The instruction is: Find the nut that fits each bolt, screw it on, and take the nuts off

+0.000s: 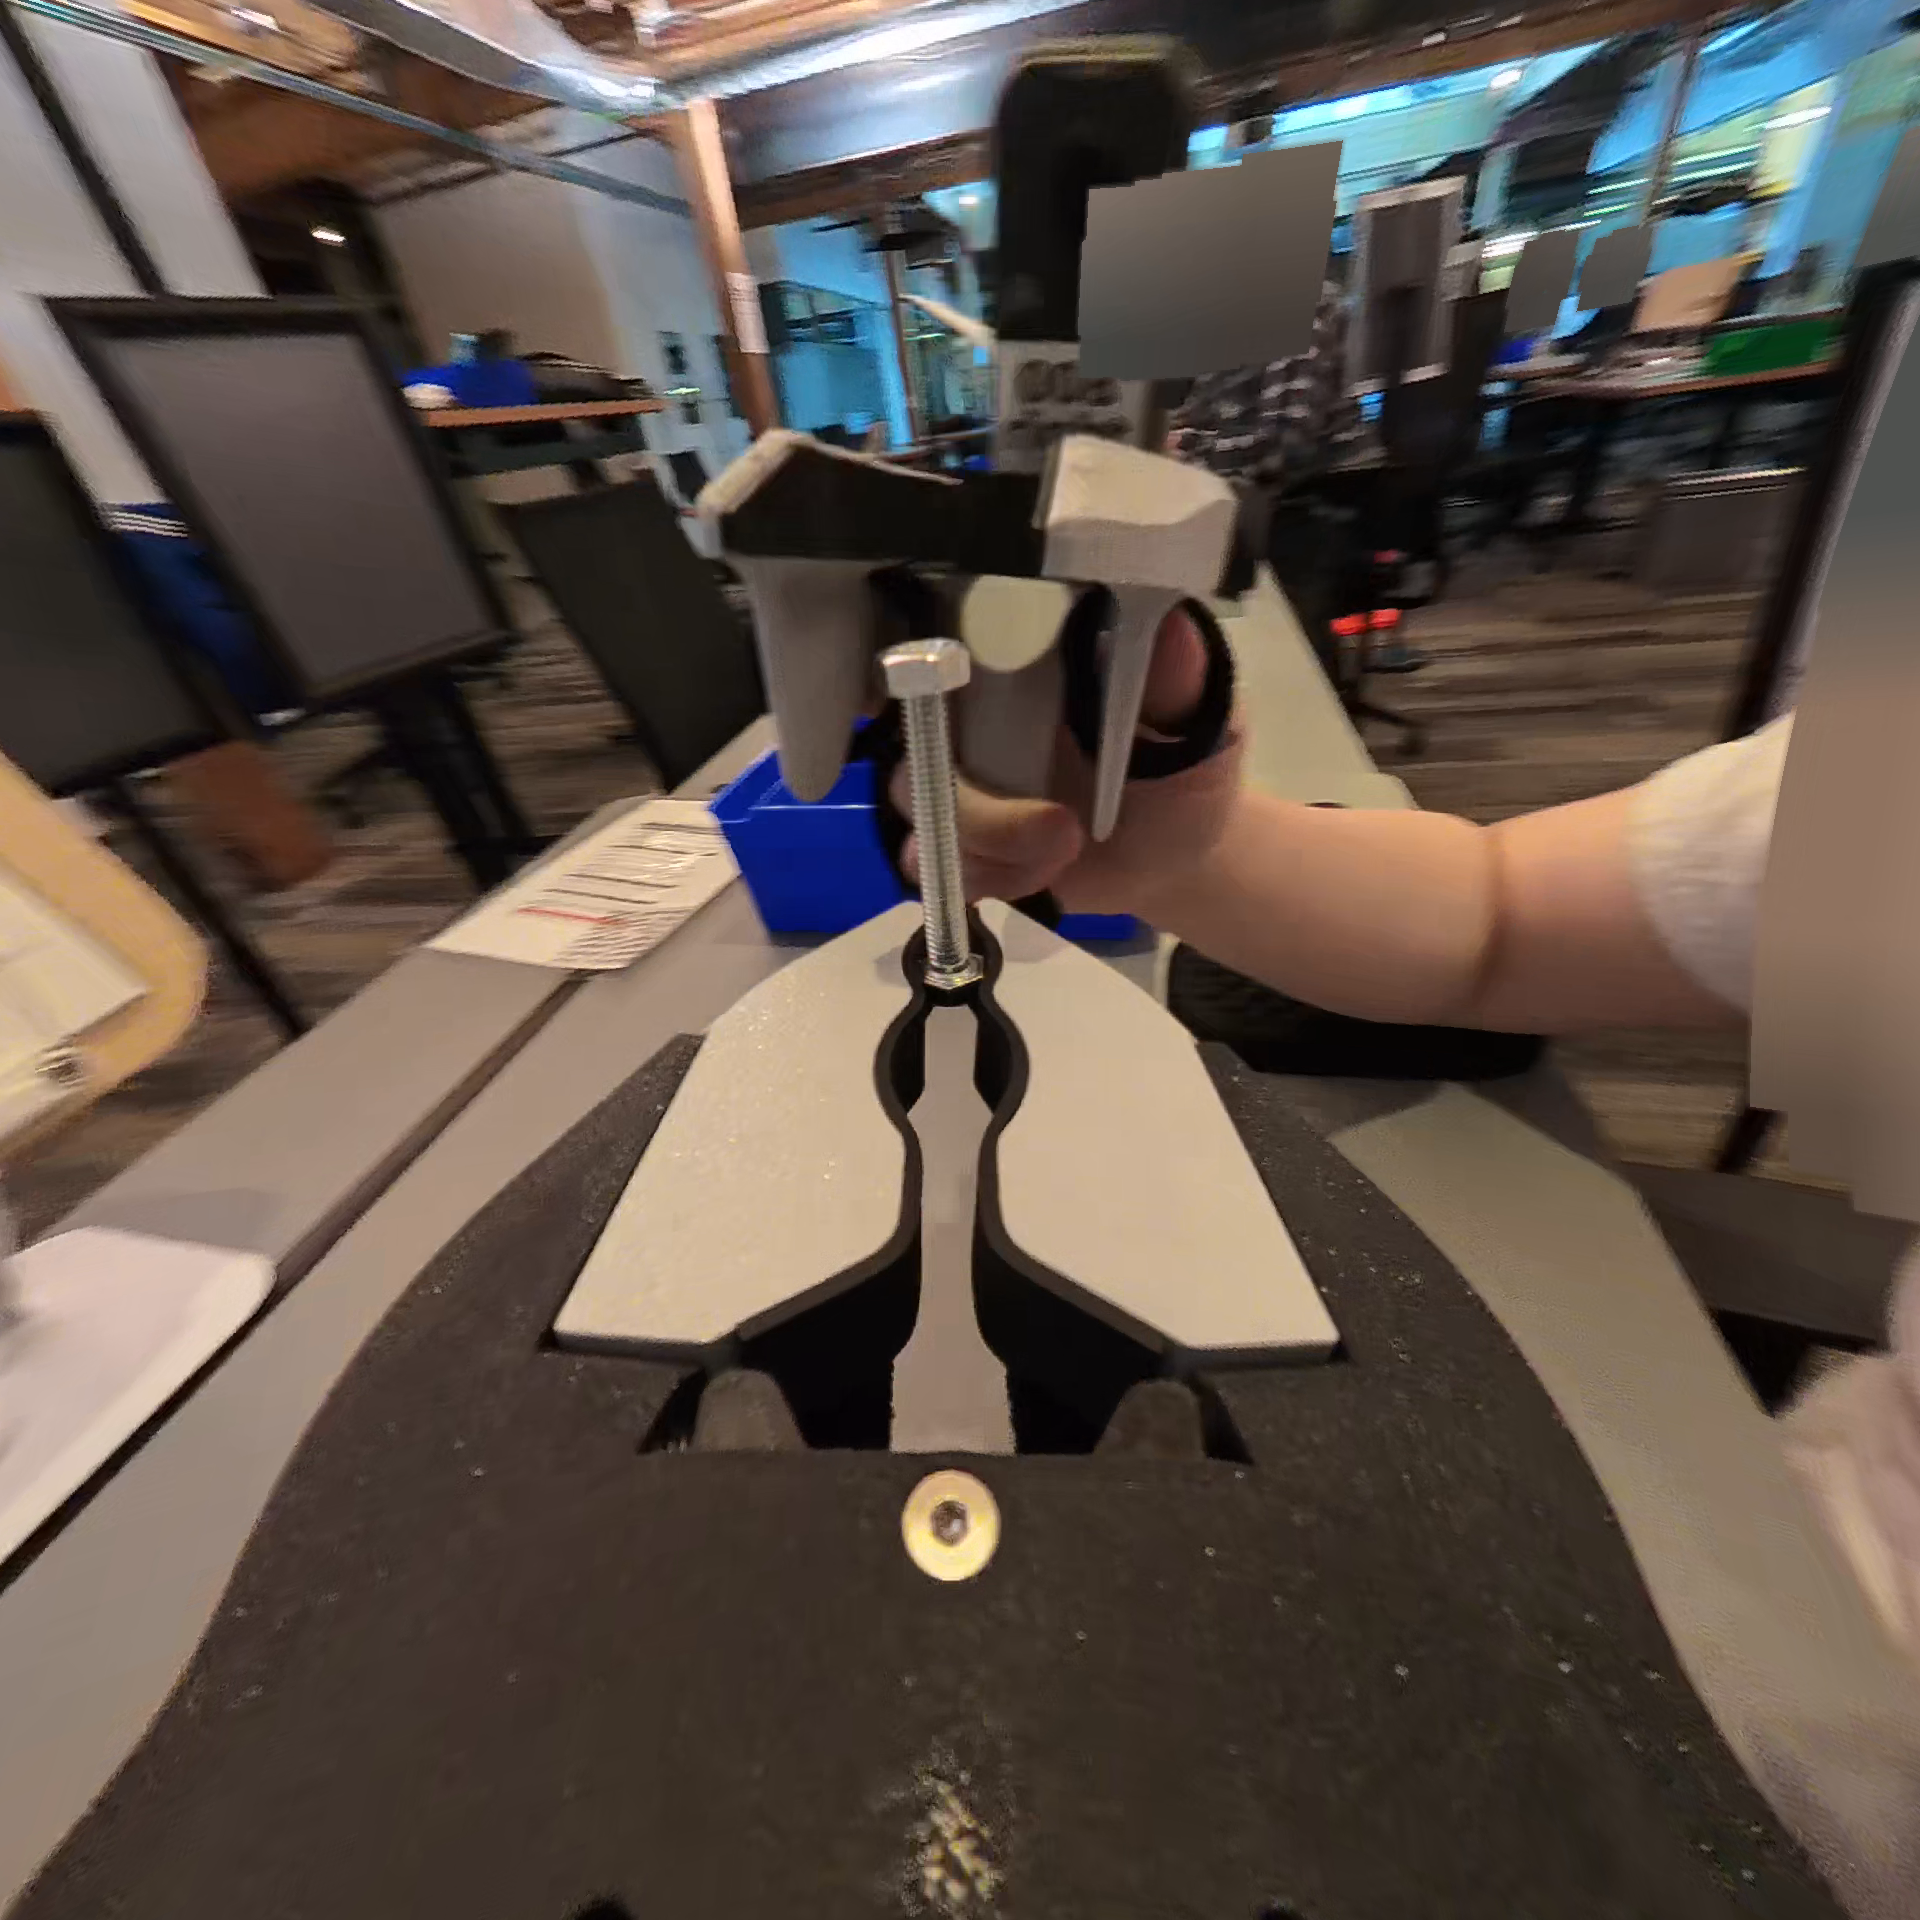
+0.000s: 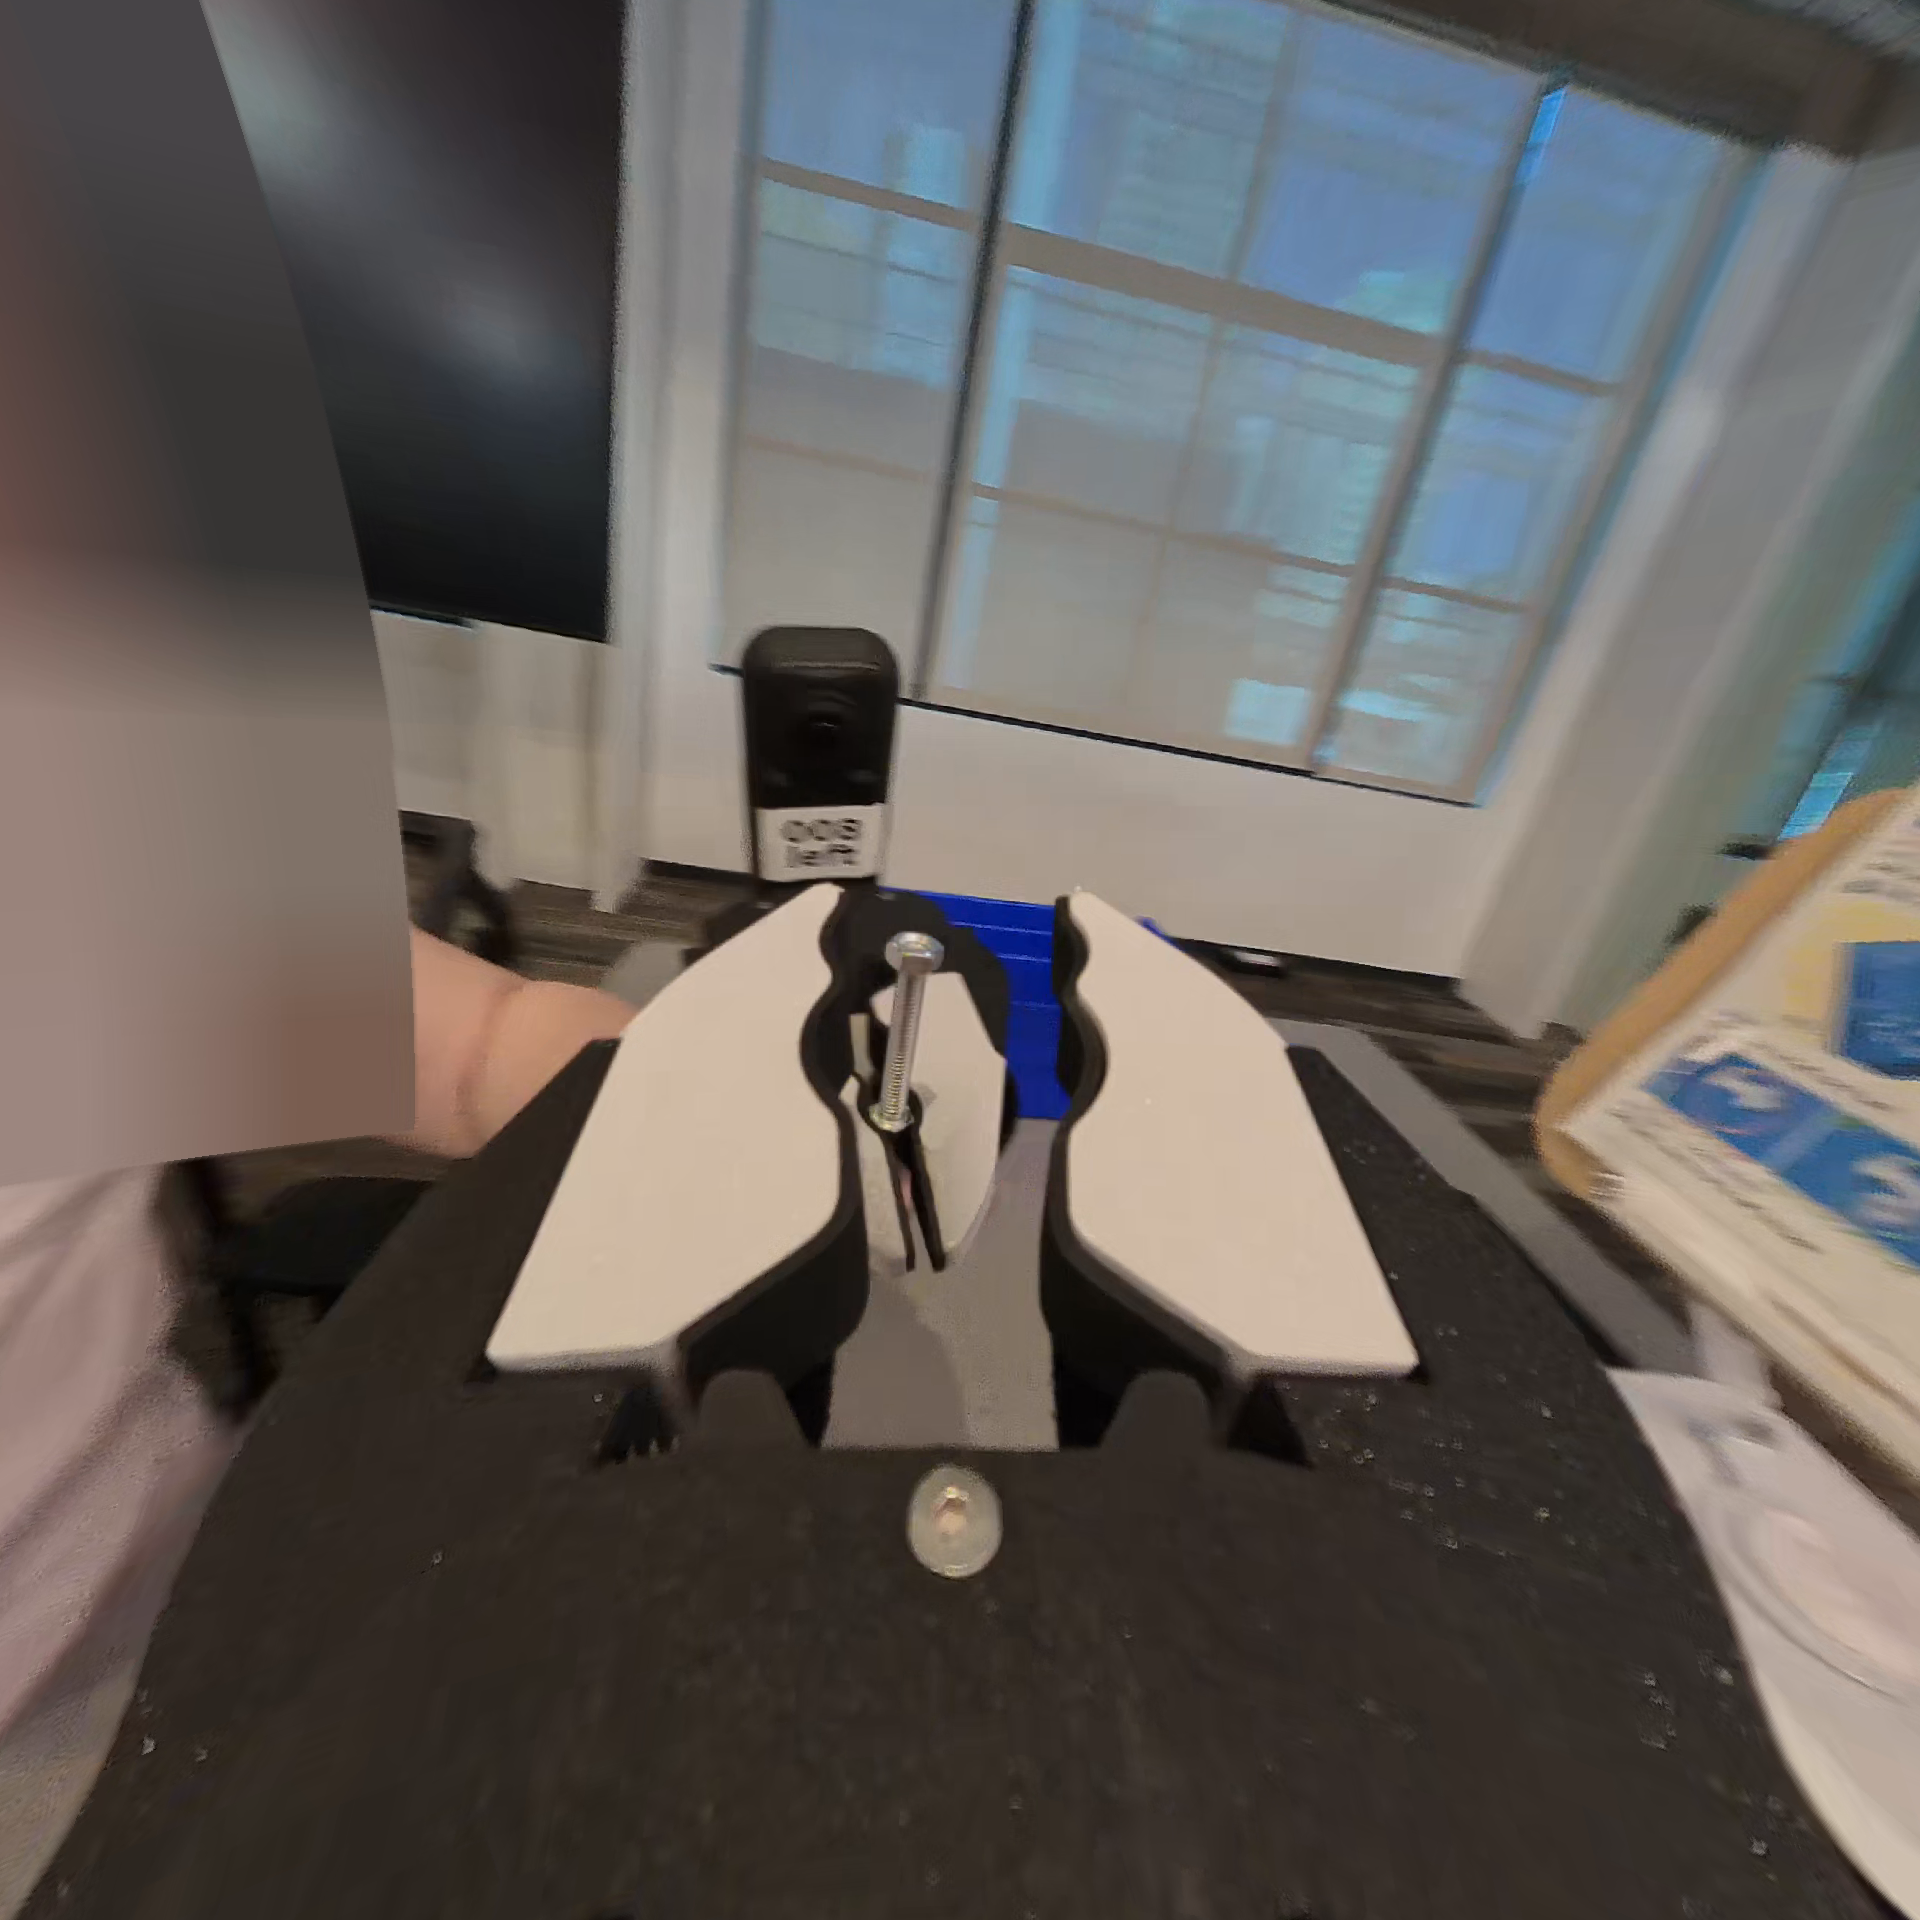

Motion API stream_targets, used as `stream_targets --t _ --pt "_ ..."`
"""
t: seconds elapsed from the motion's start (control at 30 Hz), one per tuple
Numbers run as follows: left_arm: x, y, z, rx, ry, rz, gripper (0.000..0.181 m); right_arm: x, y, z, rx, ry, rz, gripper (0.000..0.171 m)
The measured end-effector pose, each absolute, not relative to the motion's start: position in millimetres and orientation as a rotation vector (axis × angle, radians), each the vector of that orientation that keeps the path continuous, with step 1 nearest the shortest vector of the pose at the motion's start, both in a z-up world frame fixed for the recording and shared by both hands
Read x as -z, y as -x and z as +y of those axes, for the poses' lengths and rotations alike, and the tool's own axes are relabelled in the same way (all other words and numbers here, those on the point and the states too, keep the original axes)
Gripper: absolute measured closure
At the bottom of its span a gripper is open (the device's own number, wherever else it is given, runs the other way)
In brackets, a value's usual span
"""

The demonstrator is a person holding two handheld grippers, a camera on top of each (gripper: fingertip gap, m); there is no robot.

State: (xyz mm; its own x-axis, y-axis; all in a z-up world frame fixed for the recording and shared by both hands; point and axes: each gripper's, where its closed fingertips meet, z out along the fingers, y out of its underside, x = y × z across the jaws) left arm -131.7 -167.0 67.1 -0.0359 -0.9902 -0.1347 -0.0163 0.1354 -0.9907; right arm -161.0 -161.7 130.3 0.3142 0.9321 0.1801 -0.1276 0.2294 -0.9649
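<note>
Silver hex-head bolt (image 1: 932, 800) stands nearly upright at frame centre, head up, long thread showing. A small silver nut (image 1: 951, 975) sits at its lower end, right at the tips of the nearly closed jaws.

Left gripper (image 1: 948, 971) and right gripper (image 2: 948, 914): pale grey fingers (image 1: 769, 1164) edging in black, black textured bodies showing a silver screw (image 1: 950, 1525); white sleeve (image 1: 1704, 862) covering the arm.

left gripper (image 1: 948, 971) clamped shut, right gripper (image 2: 951, 914) spread wide, facing
</note>
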Motion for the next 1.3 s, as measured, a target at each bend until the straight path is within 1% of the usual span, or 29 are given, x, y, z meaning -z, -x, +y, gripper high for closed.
stream_targets --t 0.07,0.17,0.23,0.47,0.57,0.63,0.77,0.87,1.17,1.3 --pt "-67.0 132.8 -157.1 1.064 1.130 1.261 0.178 -128.1 161.4 -151.0 -0.751 1.115 -0.912 0.138" --pt "-67.1 135.8 -143.4 1.007 1.176 1.190 0.178 -122.4 169.5 -148.8 -0.642 1.151 -0.895 0.141" --pt "-66.7 137.9 -137.2 0.983 1.196 1.165 0.178 -121.3 173.5 -150.0 -0.617 1.160 -0.875 0.150" --pt "-65.4 137.2 -136.9 0.960 1.203 1.166 0.178 -115.6 171.5 -139.6 -0.575 1.224 -0.789 0.150" --pt "-64.4 136.2 -138.6 0.960 1.201 1.175 0.178 -113.0 173.8 -139.8 -0.616 1.243 -0.799 0.153" --pt "-63.8 135.6 -139.7 0.964 1.201 1.182 0.178 -113.1 174.5 -141.8 -0.642 1.237 -0.806 0.161" --pt "-63.9 135.1 -144.0 1.000 1.187 1.210 0.178 -113.2 175.7 -144.8 -0.673 1.235 -0.850 0.161" --pt "-66.8 134.0 -160.0 1.140 1.145 1.283 0.178 -116.2 176.9 -154.8 -0.801 1.189 -0.929 0.161" --pt "-67.1 146.1 -244.7 1.812 0.946 1.624 0.178 -114.1 172.4 -215.1 -1.459 0.884 -1.227 0.161" --pt "-69.3 154.4 -269.0 2.080 0.867 1.671 0.178 -111.8 169.9 -233.8 -1.620 0.778 -1.291 0.161"
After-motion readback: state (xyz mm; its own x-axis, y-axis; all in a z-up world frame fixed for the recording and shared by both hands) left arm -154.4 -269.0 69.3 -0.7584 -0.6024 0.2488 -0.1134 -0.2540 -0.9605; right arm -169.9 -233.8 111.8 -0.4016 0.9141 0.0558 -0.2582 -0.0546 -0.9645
